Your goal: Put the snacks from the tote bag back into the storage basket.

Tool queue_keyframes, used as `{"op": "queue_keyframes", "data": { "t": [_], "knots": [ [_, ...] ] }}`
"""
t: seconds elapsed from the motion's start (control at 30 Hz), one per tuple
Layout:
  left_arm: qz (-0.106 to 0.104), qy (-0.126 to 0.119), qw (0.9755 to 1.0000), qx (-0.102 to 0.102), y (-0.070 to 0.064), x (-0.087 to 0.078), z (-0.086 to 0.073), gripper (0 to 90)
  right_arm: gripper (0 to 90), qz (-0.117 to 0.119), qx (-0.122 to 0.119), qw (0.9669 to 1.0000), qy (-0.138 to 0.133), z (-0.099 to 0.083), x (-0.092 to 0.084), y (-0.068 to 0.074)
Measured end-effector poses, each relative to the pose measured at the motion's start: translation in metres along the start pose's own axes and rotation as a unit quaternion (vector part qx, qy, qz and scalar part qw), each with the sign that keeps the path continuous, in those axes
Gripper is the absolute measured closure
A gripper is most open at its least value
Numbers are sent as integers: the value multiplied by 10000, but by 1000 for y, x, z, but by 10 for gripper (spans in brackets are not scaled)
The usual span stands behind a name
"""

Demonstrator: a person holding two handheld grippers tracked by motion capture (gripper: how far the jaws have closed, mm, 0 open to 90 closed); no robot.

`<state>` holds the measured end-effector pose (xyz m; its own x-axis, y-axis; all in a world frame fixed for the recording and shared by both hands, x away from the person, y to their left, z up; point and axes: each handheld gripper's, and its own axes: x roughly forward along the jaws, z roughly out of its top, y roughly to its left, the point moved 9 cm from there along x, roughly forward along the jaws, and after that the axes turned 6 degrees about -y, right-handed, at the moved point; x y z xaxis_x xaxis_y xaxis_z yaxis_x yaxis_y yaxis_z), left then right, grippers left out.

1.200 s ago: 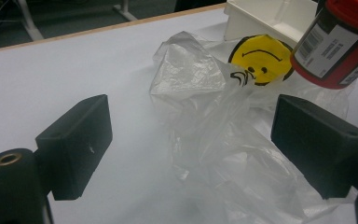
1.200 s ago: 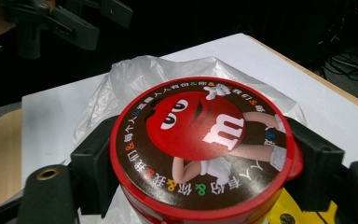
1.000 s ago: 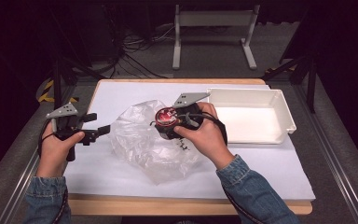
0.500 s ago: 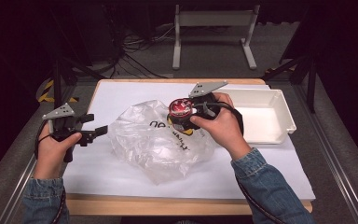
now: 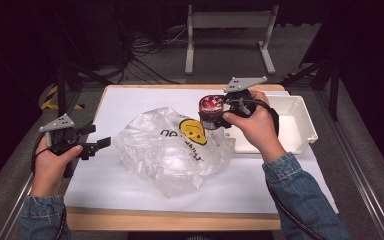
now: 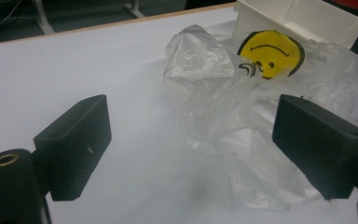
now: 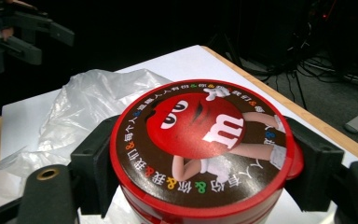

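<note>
White table (image 5: 130, 100): right gripper (image 5: 219, 114) jaws clamp the "m"-lidded candy tub (image 7: 200, 149); left gripper (image 5: 96, 145) jaws gape.

Left gripper (image 5: 99, 145): held low and level in the left hand (image 5: 50, 160), jaws apart, nothing between them. Right gripper (image 5: 215, 116): raised in the right hand (image 5: 252, 125), jaws clamped on a tub (image 7: 200, 149).

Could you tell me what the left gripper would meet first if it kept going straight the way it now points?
Most likely the crumpled plastic bag: the open left gripper points at its near edge.
</note>
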<state>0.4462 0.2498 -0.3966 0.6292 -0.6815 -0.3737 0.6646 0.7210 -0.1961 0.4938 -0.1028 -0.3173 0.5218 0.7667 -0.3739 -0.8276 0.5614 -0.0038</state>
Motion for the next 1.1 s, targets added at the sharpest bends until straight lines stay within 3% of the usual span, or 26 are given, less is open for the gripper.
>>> {"op": "queue_keyframes", "data": {
  "t": [0.5,1.0,1.1],
  "knots": [
    [159,-35,9998,-135,2,-15,-8,121,236,-196,-6,9998,-85,-7,-16,-49],
    [157,61,9998,-103,-2,-15,-14,119,236,0,-72,9998,-211,-12,-25,-81],
    [71,54,9999,-146,-8,-14,-15,120,236,26,-107,9997,-229,-14,-26,-89]
  ]
}}
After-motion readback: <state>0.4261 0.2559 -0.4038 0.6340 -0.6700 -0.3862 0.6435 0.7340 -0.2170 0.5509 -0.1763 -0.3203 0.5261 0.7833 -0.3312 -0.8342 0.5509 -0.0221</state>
